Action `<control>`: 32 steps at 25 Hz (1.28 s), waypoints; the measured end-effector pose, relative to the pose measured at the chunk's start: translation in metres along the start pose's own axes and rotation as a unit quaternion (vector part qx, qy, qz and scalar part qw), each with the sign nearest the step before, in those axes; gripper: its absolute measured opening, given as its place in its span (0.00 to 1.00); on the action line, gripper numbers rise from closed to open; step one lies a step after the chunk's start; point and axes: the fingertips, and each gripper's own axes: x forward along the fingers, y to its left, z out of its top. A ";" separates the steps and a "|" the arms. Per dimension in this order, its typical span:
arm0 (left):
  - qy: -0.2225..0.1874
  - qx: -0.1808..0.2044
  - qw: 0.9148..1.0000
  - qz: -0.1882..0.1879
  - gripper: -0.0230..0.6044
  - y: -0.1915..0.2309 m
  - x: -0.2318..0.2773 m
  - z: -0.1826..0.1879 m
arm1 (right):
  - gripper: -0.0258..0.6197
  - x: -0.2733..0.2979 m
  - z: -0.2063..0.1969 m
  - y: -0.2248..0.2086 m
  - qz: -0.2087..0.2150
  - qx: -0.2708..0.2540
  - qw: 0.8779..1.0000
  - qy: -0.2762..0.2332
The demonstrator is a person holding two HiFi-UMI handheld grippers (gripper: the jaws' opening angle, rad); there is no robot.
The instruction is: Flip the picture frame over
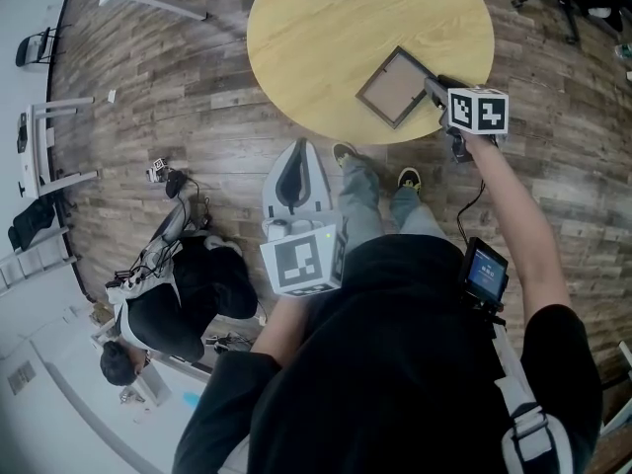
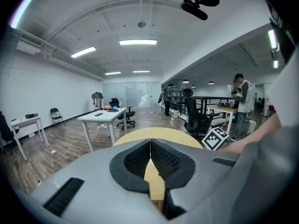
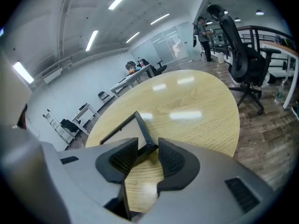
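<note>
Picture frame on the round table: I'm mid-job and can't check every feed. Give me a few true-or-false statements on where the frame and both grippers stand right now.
1. The dark rectangular picture frame lies on the round light-wood table, near the edge closest to the person. True.
2. The left gripper is clamped on the frame. False: its jaws are together on nothing, and it is held off the table, over the floor.
3. The right gripper has its jaws apart with a corner of the frame between them. True.
4. The frame stands upright on one edge. False: it lies on the tabletop.
</note>
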 end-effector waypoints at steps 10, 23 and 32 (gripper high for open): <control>0.000 0.000 1.000 0.002 0.07 0.003 0.001 -0.001 | 0.23 0.006 0.001 0.006 -0.059 -0.223 0.972 0.042; -0.057 0.009 0.998 -0.023 0.07 -0.026 0.004 0.042 | 0.10 -0.079 0.077 0.126 -0.022 -0.494 0.865 -0.087; -0.110 0.005 0.993 -0.046 0.07 -0.061 -0.020 0.087 | 0.07 -0.225 0.133 0.210 0.037 -0.390 0.873 -0.292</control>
